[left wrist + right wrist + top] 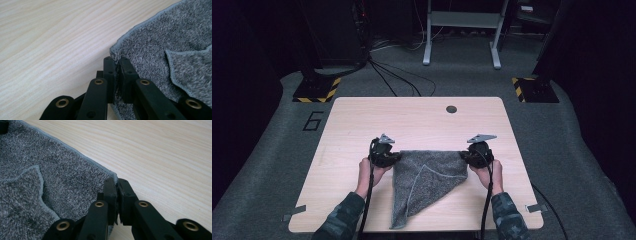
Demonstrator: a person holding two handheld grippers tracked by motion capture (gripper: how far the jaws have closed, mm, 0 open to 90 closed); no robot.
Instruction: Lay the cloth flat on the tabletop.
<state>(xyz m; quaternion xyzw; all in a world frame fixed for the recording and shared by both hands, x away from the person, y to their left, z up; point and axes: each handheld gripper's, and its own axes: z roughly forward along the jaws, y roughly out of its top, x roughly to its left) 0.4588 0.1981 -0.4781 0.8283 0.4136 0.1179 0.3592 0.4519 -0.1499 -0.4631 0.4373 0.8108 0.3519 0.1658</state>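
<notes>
We see a grey towel (pixel 428 176) lying on a light wooden table (pixel 362 120), in the near half and roughly centred between left and right. Its far edge runs straight from one gripper to the other. From that edge the cloth narrows toward the near side, ending in a point at the near table edge, left of centre. A folded-over flap with a stitched hem lies on top of the main layer.

The left gripper (pixel 393 158) sits at the far-left corner of the towel. In the left gripper view, we see its jaws closed to a thin gap with the towel's hemmed corner pinched between them (pixel 116 67). The left hand (pixel 371 170) holds this gripper from the near side.

The right gripper (pixel 466 157) sits at the far-right corner of the towel. In the right gripper view, we see its jaws likewise pressed together on the towel's corner (pixel 116 187), with bare table to the right of them. The right hand (pixel 488 172) holds it from the near side.

Both held corners lie low, at or just above the table; we cannot tell which. Each gripper carries a grey plate on top, and a black cable trails from each toward the near edge. A dark round hole (pixel 451 109) marks the far part of the table, well apart from the towel.
</notes>
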